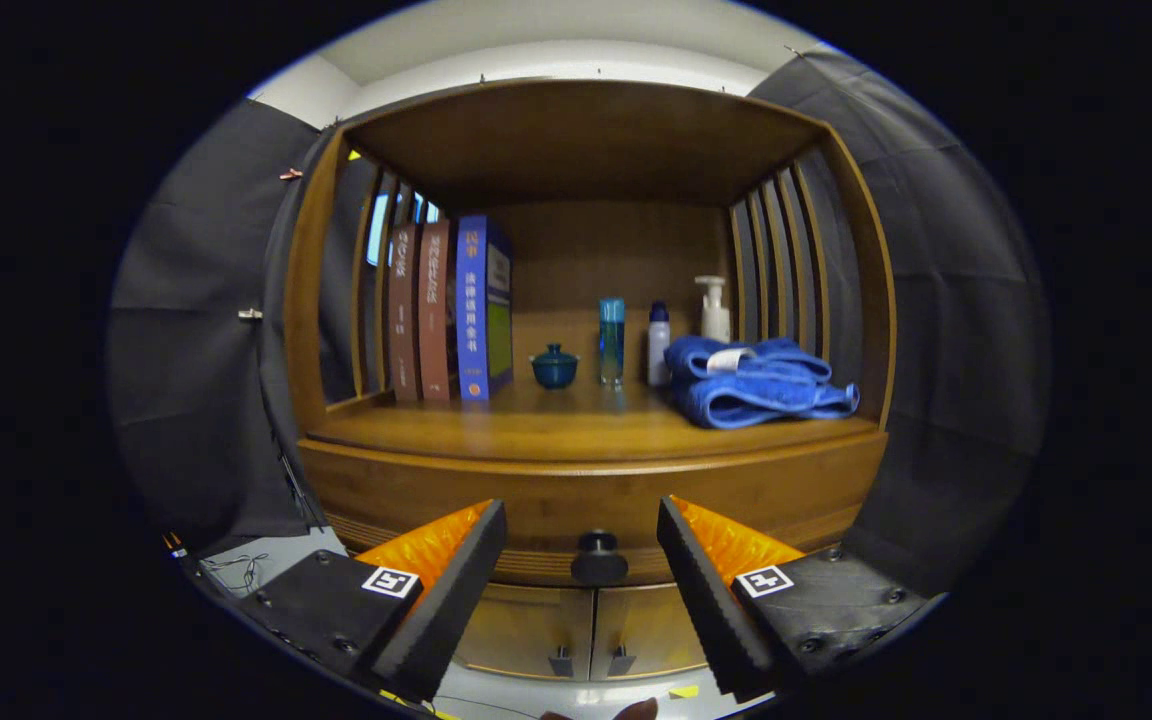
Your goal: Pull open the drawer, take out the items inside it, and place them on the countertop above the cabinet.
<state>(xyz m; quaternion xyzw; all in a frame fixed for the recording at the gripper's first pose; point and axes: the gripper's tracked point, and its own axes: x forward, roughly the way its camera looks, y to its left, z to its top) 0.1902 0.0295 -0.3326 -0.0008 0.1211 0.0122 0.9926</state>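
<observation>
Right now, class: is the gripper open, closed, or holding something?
Gripper: open, holding nothing; the drawer knob sits between its jaws, untouched.

gripper [581, 570] spread wide, the drawer [586, 495] closed, its black knob [598, 556] sitting between the 2 fingers, untouched. on the countertop [576, 430] beyond: 3 books [448, 308], blue towels [758, 380], bottles [658, 342].

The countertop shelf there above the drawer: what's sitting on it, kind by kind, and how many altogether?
Books: 3
Bottles: 3, one with a pump top
Small lidded pot: 1
Folded blue towels: 1 pile
Total: 8
The tongs are open, either side of the drawer knob.
</observation>
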